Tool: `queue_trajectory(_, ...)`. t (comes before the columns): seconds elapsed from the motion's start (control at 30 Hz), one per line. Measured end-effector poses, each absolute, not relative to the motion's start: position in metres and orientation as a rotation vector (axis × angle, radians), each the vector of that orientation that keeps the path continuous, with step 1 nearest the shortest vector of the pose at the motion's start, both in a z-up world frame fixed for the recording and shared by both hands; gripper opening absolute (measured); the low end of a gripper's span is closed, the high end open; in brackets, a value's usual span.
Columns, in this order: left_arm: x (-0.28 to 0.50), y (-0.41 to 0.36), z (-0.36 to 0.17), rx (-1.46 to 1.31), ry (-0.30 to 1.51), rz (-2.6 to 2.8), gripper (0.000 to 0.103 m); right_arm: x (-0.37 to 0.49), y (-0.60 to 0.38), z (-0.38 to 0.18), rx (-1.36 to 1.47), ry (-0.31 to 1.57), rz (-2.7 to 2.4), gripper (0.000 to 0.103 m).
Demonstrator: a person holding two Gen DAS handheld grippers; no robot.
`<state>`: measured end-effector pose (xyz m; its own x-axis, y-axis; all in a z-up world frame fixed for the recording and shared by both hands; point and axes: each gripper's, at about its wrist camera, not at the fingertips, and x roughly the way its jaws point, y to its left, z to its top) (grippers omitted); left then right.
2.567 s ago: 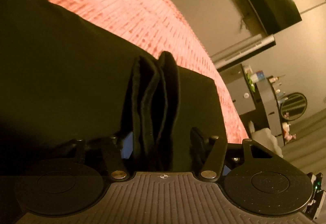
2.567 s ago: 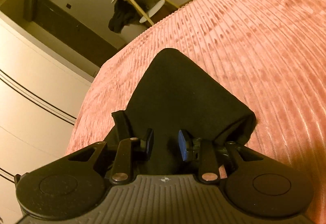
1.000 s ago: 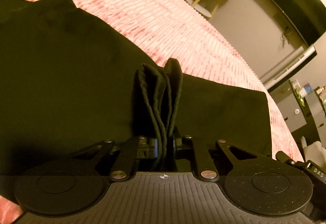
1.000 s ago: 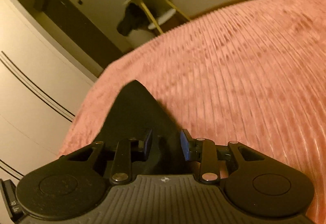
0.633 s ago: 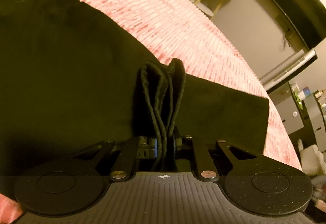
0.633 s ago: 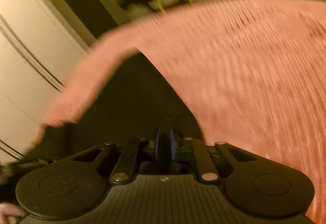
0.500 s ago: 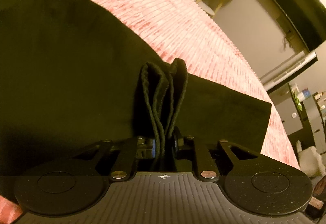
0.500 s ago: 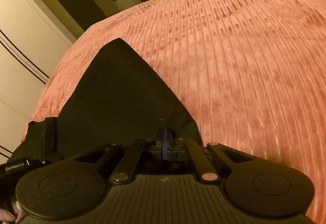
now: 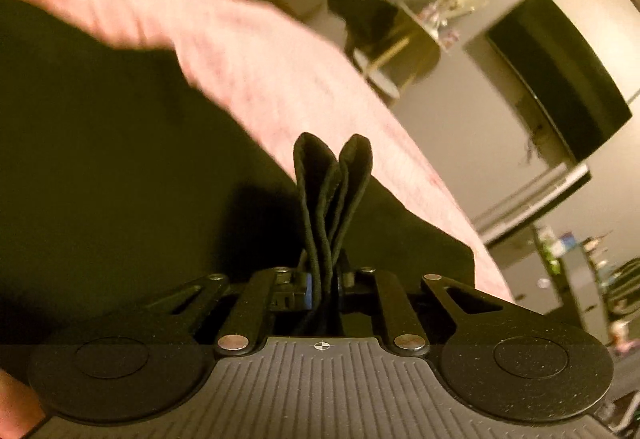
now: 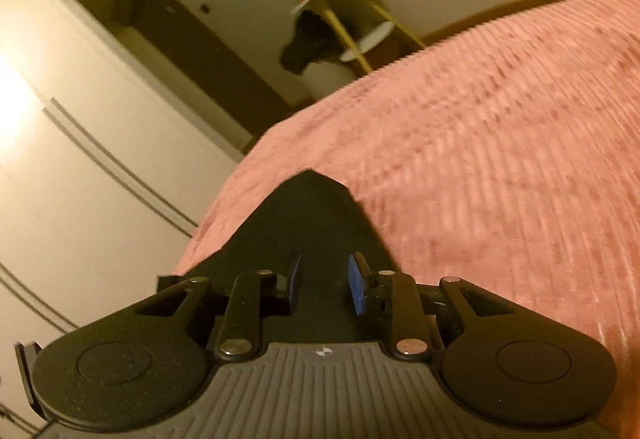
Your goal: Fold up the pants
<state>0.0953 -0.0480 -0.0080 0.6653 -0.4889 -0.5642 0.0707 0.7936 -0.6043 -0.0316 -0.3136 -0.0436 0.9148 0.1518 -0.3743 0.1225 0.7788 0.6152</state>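
The black pants (image 9: pixel 120 159) lie spread on a pink ribbed bedspread (image 9: pixel 280 87). My left gripper (image 9: pixel 324 279) is shut on a bunched fold of the pants, whose layers stick up between the fingers. In the right wrist view a pointed corner of the pants (image 10: pixel 312 215) lies on the bedspread (image 10: pixel 500 159). My right gripper (image 10: pixel 324 287) is open just above that corner, with its blue pads (image 10: pixel 356 289) apart and nothing between them.
A small yellow-legged side table (image 10: pixel 344 15) with a dark garment hanging from it stands beyond the bed. White wardrobe doors (image 10: pixel 80 159) are at the left. A dark TV screen (image 9: pixel 560 79) hangs on the far wall.
My right gripper has opened after being shut on the pants corner half a second ago. My left gripper has kept its hold and tilted up, so more of the room shows.
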Motion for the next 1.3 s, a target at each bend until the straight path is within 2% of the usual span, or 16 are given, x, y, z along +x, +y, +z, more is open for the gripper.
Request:
queue_trajectory(0.17, 0.093, -0.010, 0.000, -0.532, 0.776, -0.258, 0.012, -0.026, -0.295, -0.041, 0.602, 0.453, 0.064, 0.024)
queue_trajectory(0.37, 0.095, 0.021, -0.017, -0.655, 0.845, -0.223, 0.016, -0.006, -0.258, -0.043, 0.457, 0.541, 0.115, 0.024)
queue_trajectory(0.53, 0.095, 0.042, -0.034, -0.763, 0.867, -0.157, 0.043, 0.019, -0.241, -0.063, 0.356, 0.715, 0.032, 0.021)
queue_trajectory(0.63, 0.101, 0.048, -0.044, -0.800, 0.903, -0.179, 0.057, 0.024, -0.243, -0.069, 0.369, 0.732, 0.014, 0.021)
queue_trajectory(0.7, 0.107, 0.047, -0.050, -0.812, 0.932, -0.208, 0.060, 0.026, -0.242, -0.070, 0.364, 0.728, 0.015, 0.021)
queue_trajectory(0.77, 0.113, 0.045, -0.056, -0.813, 0.946, -0.223, 0.059, 0.026, -0.242, -0.072, 0.367, 0.723, 0.019, 0.022)
queue_trajectory(0.8, 0.116, 0.044, -0.059, -0.807, 0.954, -0.214, 0.053, 0.024, -0.246, -0.071, 0.376, 0.721, 0.022, 0.022)
queue_trajectory(0.9, 0.121, 0.044, -0.062, -0.798, 0.957, -0.191, 0.017, 0.018, -0.247, -0.068, 0.413, 0.701, 0.031, 0.022)
queue_trajectory(0.93, 0.121, 0.046, -0.062, -0.800, 0.946, -0.203, 0.015, 0.017, -0.248, -0.067, 0.418, 0.682, 0.038, 0.022)
queue_trajectory(1.07, 0.110, 0.042, -0.042, -0.754, 0.815, -0.248, 0.013, 0.015, -0.246, -0.060, 0.417, 0.618, 0.069, 0.022)
queue_trajectory(1.17, 0.110, 0.038, -0.041, -0.710, 0.831, -0.211, 0.016, 0.020, -0.244, -0.065, 0.395, 0.673, 0.039, 0.022)
queue_trajectory(1.2, 0.114, 0.039, -0.047, -0.718, 0.871, -0.189, 0.023, 0.023, -0.245, -0.068, 0.393, 0.690, 0.031, 0.022)
queue_trajectory(1.23, 0.118, 0.041, -0.054, -0.730, 0.923, -0.144, 0.036, 0.025, -0.245, -0.069, 0.394, 0.699, 0.028, 0.022)
queue_trajectory(1.3, 0.119, 0.050, -0.064, -0.801, 0.945, -0.132, 0.036, 0.025, -0.244, -0.069, 0.390, 0.701, 0.028, 0.022)
